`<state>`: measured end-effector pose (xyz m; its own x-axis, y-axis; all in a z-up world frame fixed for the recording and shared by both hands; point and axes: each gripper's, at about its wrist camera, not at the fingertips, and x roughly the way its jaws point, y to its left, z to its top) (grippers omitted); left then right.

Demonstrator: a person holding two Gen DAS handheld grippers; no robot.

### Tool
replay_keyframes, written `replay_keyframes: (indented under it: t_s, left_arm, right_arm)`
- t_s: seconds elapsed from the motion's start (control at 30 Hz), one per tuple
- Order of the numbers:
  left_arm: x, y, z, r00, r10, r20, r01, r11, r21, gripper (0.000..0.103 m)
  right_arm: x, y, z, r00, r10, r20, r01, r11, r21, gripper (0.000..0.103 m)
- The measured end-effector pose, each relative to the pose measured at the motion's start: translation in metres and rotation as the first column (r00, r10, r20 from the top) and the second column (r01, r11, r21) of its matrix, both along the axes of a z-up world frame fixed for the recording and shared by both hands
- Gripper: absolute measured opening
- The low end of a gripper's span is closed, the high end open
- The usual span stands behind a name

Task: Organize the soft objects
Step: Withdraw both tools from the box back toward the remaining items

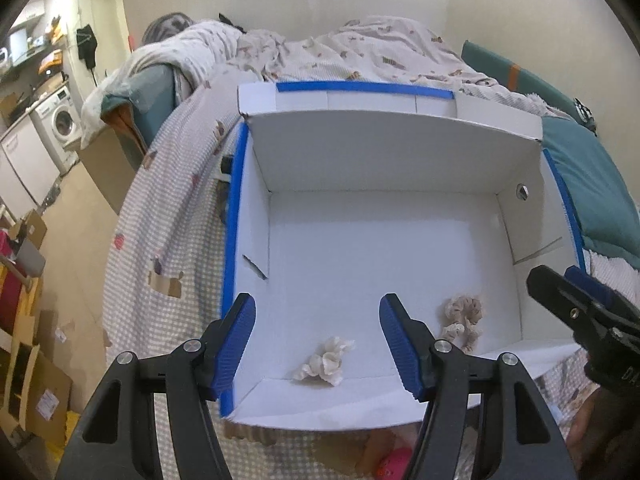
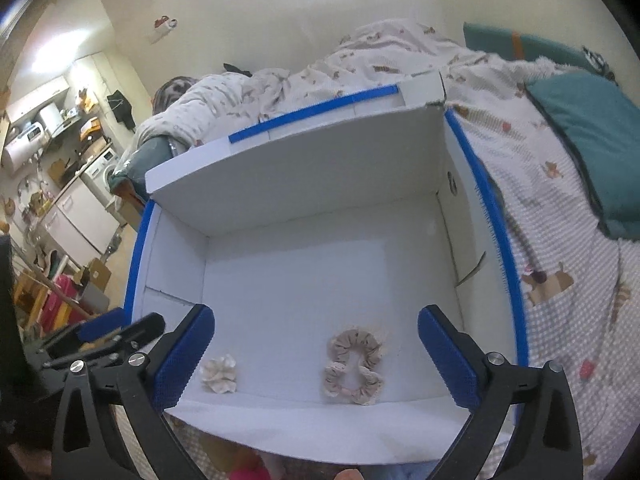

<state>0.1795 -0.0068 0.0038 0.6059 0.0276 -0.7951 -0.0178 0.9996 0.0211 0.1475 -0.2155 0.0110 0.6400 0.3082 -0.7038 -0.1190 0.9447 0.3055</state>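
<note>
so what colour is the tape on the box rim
Blue tape edges the white box, clearest in the left wrist view.

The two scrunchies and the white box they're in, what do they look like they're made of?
Beige scrunchie: matte gathered fabric, seemingly elasticated, judging by its ruffled folds. Cream scrunchie: similar soft cloth, bunched. White box: probably smooth cardboard, with folded flaps and blue-edged rims.

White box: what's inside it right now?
Inside the white box lie a cream scrunchie and beige scrunchies near the front wall. Left tongs and right tongs hover open, covering the front corners.
</note>
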Motion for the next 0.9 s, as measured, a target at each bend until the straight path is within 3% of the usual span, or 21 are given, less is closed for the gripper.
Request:
replay_keyframes:
  t_s: [0.17, 0.43, 0.63, 0.77, 0.9]
  left_arm:
    - [-0.018, 0.009, 0.014, 0.999, 0.005, 0.037, -0.006, 1.000, 0.012, 0.062]
    - [-0.063, 0.037, 0.023, 0.996, 0.086, 0.023, -0.085, 0.996, -0.011, 0.062]
    - [-0.092, 0.050, 0.051, 0.992, 0.127, 0.022, -0.126, 0.991, -0.048, 0.062]
    - [-0.112, 0.050, 0.066, 0.990, 0.136, 0.039, -0.135, 0.990, -0.026, 0.062]
    - [-0.130, 0.048, 0.072, 0.991, 0.134, 0.024, -0.134, 0.991, -0.021, 0.062]
  right_arm:
    - [-0.018, -0.008, 0.015, 0.999, -0.020, 0.040, 0.021, 1.000, -0.002, 0.103]
    - [-0.049, -0.024, 0.023, 0.999, -0.043, 0.013, 0.044, 0.999, -0.016, 0.103]
    - [-0.081, -0.029, 0.026, 1.000, -0.008, -0.004, 0.008, 1.000, -0.009, 0.103]
    - [-0.102, -0.029, 0.031, 1.000, 0.024, 0.006, -0.024, 0.999, -0.028, 0.103]
    - [-0.121, -0.039, 0.036, 1.000, 0.018, 0.003, -0.018, 1.000, 0.011, 0.103]
